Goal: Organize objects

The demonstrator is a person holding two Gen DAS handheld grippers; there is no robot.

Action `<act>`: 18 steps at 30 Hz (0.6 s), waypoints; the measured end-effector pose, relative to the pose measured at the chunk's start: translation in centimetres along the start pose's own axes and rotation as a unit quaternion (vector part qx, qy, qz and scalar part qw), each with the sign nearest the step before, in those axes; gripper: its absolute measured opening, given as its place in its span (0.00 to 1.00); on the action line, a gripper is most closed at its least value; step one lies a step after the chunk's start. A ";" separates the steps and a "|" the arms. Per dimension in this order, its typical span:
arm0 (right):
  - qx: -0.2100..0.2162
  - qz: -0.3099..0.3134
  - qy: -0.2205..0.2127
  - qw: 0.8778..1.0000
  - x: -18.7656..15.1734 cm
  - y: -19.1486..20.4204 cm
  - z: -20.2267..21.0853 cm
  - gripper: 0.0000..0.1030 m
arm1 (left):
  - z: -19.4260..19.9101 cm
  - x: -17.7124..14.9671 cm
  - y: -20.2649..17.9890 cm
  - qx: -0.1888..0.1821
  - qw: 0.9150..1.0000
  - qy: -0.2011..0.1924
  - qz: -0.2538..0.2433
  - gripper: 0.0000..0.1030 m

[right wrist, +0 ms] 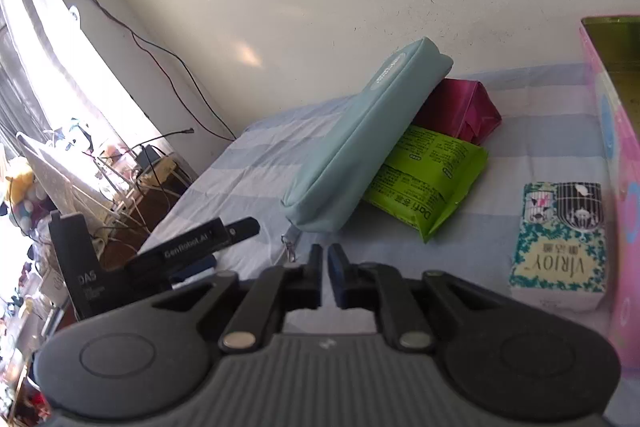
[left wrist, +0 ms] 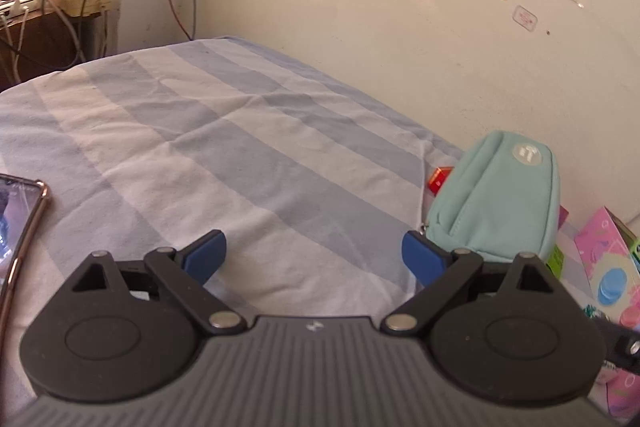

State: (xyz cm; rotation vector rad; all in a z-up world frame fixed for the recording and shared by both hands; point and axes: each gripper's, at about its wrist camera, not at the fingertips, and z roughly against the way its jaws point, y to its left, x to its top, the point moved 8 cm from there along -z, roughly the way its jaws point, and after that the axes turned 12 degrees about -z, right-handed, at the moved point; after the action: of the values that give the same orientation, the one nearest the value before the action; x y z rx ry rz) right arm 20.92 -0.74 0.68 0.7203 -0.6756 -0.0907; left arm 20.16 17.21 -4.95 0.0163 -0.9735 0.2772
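Bed with a blue-and-white striped sheet [left wrist: 208,147] fills both views, pushed against a cream wall [left wrist: 400,7]. Along the right edge of the right wrist view, a tall pink box [right wrist: 624,163], partly cut off. Teal zip pouch [right wrist: 360,143] lies near the wall, its far end propped up on a magenta packet [right wrist: 464,107] and its middle leaning over a lime-green wipes pack [right wrist: 432,183]; the green pack lies flat on the sheet, just in front of the magenta one. Same pouch shows in the left wrist view [left wrist: 496,203], just beyond the right fingertip, with a small red item [left wrist: 439,179] peeking out at its left edge. A white-and-green "VIRJOY" tissue pack [right wrist: 560,243] lies flat beside the pink box, apart from the green pack. Phone [left wrist: 20,223] with a rose-gold rim at the left edge of the left wrist view. Left gripper [left wrist: 316,255] hangs over bare sheet, blue pads spread wide, nothing between them. Right gripper [right wrist: 325,275] points toward the pouch's near end; fingers nearly together, a thin gap, holding nothing.
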 end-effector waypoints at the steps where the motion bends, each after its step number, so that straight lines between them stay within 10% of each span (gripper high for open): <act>1: -0.003 -0.004 -0.004 1.000 0.5 0.3 -0.2 0.42 | 0.1 0.1 0.2 0.005 1.000 -0.003 0.003 0.93; 5: 0.017 -0.083 -0.025 0.996 2.7 0.0 -1.9 0.73 | 0.0 0.3 0.6 0.016 1.000 -0.011 0.004 0.93; 10: 0.021 -0.179 -0.001 0.984 4.2 -1.0 -6.9 0.76 | -0.6 0.2 0.4 0.012 1.000 -0.001 -0.005 0.93; 12: 0.027 -0.199 0.013 0.979 3.9 -1.2 -8.6 0.64 | -0.7 0.2 0.4 0.010 1.000 -0.001 -0.006 0.93; 13: 0.023 -0.199 0.016 0.980 3.7 -1.3 -9.1 0.40 | -0.7 0.2 0.4 0.008 1.000 0.000 -0.006 0.93; 18: 0.017 -0.126 0.021 0.992 2.1 -0.9 -6.9 0.34 | -0.6 0.1 0.5 0.003 1.000 0.001 0.000 0.93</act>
State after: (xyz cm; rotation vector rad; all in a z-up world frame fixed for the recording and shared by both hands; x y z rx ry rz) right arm 26.87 1.97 -2.53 0.8369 -0.5449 -0.2957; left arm 20.59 17.76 -5.21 0.0208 -0.9711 0.2794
